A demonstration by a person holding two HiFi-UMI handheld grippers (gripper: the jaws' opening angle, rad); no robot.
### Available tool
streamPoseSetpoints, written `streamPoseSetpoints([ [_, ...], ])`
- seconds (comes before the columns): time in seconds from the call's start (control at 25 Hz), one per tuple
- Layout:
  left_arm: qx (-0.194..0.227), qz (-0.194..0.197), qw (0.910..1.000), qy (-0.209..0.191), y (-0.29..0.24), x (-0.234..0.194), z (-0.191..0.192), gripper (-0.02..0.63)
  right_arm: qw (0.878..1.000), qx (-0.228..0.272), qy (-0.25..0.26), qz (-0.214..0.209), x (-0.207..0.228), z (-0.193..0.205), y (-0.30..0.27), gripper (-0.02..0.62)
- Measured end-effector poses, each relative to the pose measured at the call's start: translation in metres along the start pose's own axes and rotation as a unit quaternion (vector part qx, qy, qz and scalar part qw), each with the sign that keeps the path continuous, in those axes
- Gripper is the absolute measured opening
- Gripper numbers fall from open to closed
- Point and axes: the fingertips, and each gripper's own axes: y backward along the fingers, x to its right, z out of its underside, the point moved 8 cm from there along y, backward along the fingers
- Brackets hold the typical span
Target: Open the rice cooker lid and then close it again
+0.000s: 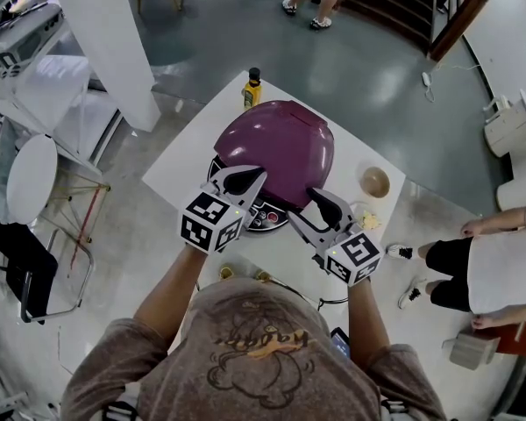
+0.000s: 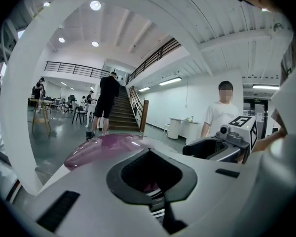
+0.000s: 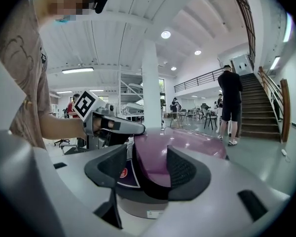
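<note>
The rice cooker stands on the white table (image 1: 180, 175) with its rounded purple lid (image 1: 276, 150) down. Its dark control panel (image 1: 265, 218) faces me. My left gripper (image 1: 241, 176) sits at the lid's near left edge, above the panel. In the left gripper view the left gripper (image 2: 150, 171) stands open, and the lid (image 2: 101, 147) shows beyond the jaws with nothing between them. My right gripper (image 1: 323, 199) is at the lid's near right edge. In the right gripper view the right gripper (image 3: 147, 158) is open around the lid's front edge (image 3: 155, 157), with a gap at the left pad (image 3: 110, 166).
A yellow bottle with a black cap (image 1: 252, 88) stands at the table's far corner. A tan bowl (image 1: 374, 182) sits right of the cooker. A person (image 1: 473, 266) stands at the right. A white pillar (image 1: 105, 42) and a chair (image 1: 31, 178) are at the left.
</note>
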Motion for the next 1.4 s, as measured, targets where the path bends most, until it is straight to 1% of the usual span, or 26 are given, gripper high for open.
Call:
streamPoseSetpoints([
  [0.2,-0.015,-0.002,0.9999,0.002,-0.004,-0.002,0.013,0.020,1.000,-0.011,-0.011,0.001,0.001,0.011,-0.004,0.250],
  [0.48,-0.038,-0.006,0.9989,-0.027,-0.005,0.000,0.017,0.020,1.000,-0.015,-0.023,0.003,0.002,0.016,-0.004,0.227],
  [0.6,-0.054,-0.008,0.9978,-0.037,-0.006,0.001,0.019,0.020,0.999,-0.020,-0.026,0.003,0.002,0.018,-0.006,0.221],
  [0.88,-0.096,-0.007,0.9942,-0.048,-0.010,0.000,0.022,0.020,0.999,-0.027,-0.032,0.000,0.002,0.022,-0.009,0.215],
  [1.0,-0.114,-0.005,0.9925,-0.043,-0.012,-0.002,0.023,0.020,0.999,-0.029,-0.035,-0.003,0.001,0.024,-0.012,0.210],
  [1.24,-0.136,0.001,0.9907,-0.013,-0.015,-0.005,0.021,0.018,0.999,-0.033,-0.036,-0.004,0.004,0.025,-0.013,0.198],
  [1.4,-0.161,0.003,0.9868,-0.013,-0.017,-0.005,0.021,0.018,0.999,-0.041,-0.036,0.002,0.004,0.027,-0.013,0.174],
])
